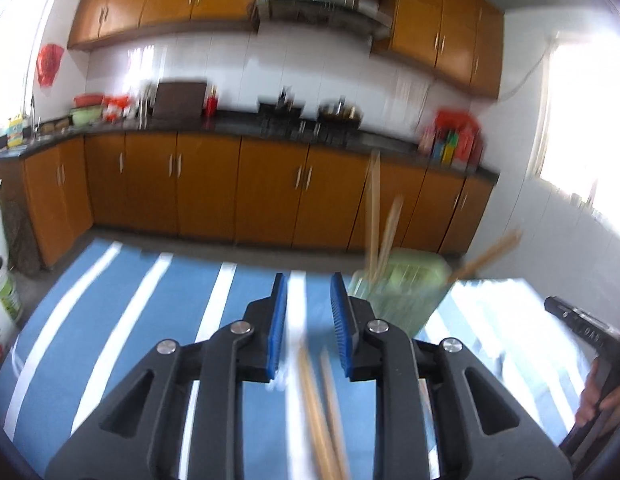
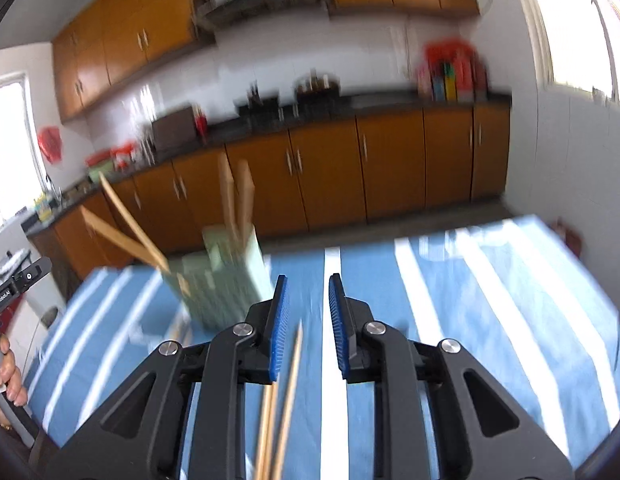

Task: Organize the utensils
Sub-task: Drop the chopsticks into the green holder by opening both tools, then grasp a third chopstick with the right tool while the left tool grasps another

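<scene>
Below a wall of orange kitchen cabinets (image 1: 213,184), both sets of tongs hung over a tabletop (image 1: 121,320) covered in a blue-and-white striped cloth, in frames blurred by motion. The left tongs (image 1: 308,312) stood slightly spread, their blue pads (image 1: 279,328) apart and pressing on nothing. Two wooden chopsticks (image 1: 318,412) lay on the cloth beneath the gap, running toward the camera. Ahead and to the right stood a pale green utensil holder (image 1: 406,292), with several more chopsticks (image 1: 374,216) leaning out of its top at different angles. At the right edge of the left wrist view, a person's hand (image 1: 602,400) gripped the handle of the other tool.

Seen from the right wrist, the right tongs (image 2: 307,312) were likewise a little spread and pinched nothing. Loose chopsticks (image 2: 287,392) lay on the cloth just under the left-hand pad (image 2: 278,328); whether they touched it could not be told. The green holder (image 2: 225,280) stood just ahead and left of those tongs, chopsticks (image 2: 233,200) jutting from it. A hand (image 2: 7,376) on the other tool showed at the far left edge.
</scene>
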Tool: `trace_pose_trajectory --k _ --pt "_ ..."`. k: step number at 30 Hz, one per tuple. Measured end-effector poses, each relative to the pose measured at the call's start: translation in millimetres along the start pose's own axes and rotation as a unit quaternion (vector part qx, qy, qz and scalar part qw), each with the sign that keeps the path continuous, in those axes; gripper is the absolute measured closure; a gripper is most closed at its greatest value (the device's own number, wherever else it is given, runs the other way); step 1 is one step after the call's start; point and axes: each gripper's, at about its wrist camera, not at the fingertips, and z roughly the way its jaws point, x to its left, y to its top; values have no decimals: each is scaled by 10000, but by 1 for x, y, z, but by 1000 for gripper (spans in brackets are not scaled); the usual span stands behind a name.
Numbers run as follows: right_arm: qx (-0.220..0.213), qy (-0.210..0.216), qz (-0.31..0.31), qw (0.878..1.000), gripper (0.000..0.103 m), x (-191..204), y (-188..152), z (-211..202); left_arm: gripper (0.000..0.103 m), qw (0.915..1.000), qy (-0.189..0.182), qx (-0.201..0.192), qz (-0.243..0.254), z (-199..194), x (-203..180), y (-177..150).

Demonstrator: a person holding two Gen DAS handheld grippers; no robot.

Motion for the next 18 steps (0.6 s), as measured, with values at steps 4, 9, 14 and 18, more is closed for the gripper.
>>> trace_pose_trajectory --k 4,9,14,18 --pt "870 63 80 9962 82 -1 -46 38 80 9967 158 790 -74 27 16 -47" --pt "1598 256 -48 9868 82 20 -95 73 80 9920 145 1232 -220 42 26 -84" --pt "1847 188 -203 9824 86 32 -111 90 80 9886 64 1479 -257 49 22 -100" --pt "1778 -37 -441 9831 95 31 -113 92 80 9863 -65 1630 -257 57 14 -107"
